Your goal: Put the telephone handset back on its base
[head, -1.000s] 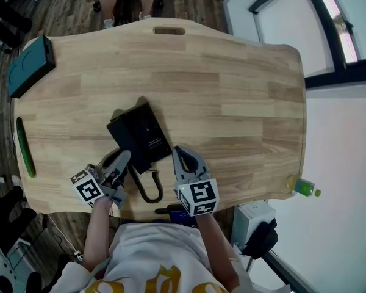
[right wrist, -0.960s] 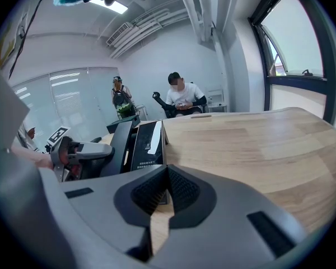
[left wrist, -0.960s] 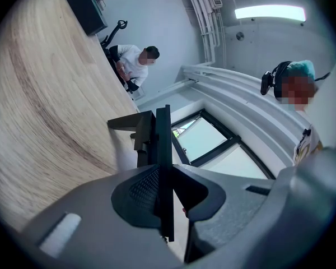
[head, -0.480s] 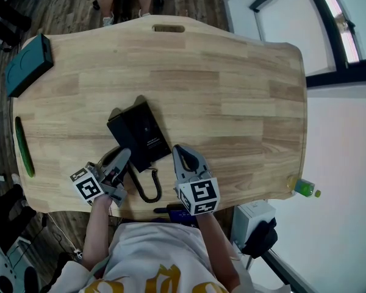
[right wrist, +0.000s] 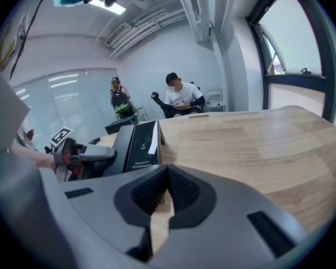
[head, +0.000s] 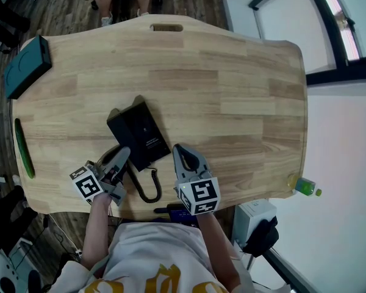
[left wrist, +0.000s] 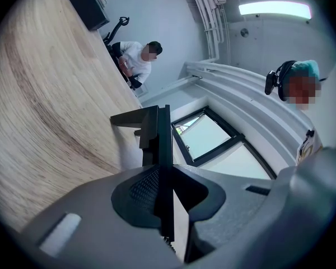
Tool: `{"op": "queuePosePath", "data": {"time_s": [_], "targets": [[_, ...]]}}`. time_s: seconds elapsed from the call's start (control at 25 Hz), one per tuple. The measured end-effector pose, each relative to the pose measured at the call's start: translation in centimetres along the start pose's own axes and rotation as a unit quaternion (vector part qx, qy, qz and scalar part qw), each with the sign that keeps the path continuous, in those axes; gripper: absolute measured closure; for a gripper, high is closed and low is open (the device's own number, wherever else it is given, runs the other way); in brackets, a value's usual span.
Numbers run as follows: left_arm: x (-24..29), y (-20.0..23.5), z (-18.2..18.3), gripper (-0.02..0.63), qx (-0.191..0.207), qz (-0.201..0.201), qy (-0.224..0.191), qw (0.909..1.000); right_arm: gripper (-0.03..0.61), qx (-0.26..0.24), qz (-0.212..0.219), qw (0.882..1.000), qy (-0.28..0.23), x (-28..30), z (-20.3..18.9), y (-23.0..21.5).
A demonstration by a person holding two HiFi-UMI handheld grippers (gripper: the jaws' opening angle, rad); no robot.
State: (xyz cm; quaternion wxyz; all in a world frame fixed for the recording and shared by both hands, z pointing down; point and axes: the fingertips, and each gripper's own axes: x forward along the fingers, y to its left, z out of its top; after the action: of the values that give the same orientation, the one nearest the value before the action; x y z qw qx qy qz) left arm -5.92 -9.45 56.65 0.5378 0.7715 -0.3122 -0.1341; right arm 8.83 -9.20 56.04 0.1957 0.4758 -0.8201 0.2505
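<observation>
A black telephone base point(head: 147, 134) lies on the wooden table point(head: 232, 90), and the handset point(head: 121, 133) runs along its left side. The coiled cord point(head: 145, 191) loops toward the table's near edge. My left gripper point(head: 124, 155) is rolled on its side at the phone's near left corner. In the left gripper view its jaws point(left wrist: 163, 172) are shut on a thin black strip that runs on into the handset point(left wrist: 164, 139), with cord coils point(left wrist: 167, 241) just below. My right gripper point(head: 182, 154) sits right of the phone, shut and empty point(right wrist: 167, 172), with the base point(right wrist: 141, 144) ahead of it on the left.
A dark teal box point(head: 27, 63) sits at the table's far left corner and a green stick-like object point(head: 23, 146) lies by the left edge. A green bottle point(head: 302, 187) is off the right edge. A seated person point(right wrist: 182, 97) is at the far end.
</observation>
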Motion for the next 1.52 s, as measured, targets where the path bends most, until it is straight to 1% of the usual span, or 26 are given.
{"op": "queuePosePath", "data": {"time_s": [0.24,0.52,0.96,1.08,1.2,1.4,1.52], "targets": [[0.2,0.3,0.0,0.543,-0.003,0.003,0.0,1.0,0.574,0.002,-0.001,1.0,0.002,0.2,-0.1,-0.1],[0.3,0.6,0.0,0.543,0.003,0.011,0.003,0.9999,0.574,0.005,-0.001,1.0,0.001,0.4,0.0,-0.1],[0.3,1.0,-0.2,0.541,0.009,0.042,0.016,0.9989,0.574,0.004,-0.001,1.0,-0.003,0.4,0.2,0.0],[0.3,1.1,-0.1,0.541,0.008,0.045,0.015,0.9989,0.574,0.003,0.0,1.0,-0.003,0.3,0.2,0.2],[0.1,1.3,-0.3,0.541,0.018,0.045,0.016,0.9987,0.574,0.002,0.0,1.0,-0.005,0.2,0.3,0.3],[0.1,1.1,0.0,0.541,0.026,0.064,0.008,0.9976,0.574,0.0,0.0,1.0,-0.01,-0.2,0.6,0.4],[0.0,1.2,0.0,0.541,0.028,0.067,0.005,0.9974,0.574,-0.002,0.0,1.0,-0.014,-0.4,0.8,0.5]]}}
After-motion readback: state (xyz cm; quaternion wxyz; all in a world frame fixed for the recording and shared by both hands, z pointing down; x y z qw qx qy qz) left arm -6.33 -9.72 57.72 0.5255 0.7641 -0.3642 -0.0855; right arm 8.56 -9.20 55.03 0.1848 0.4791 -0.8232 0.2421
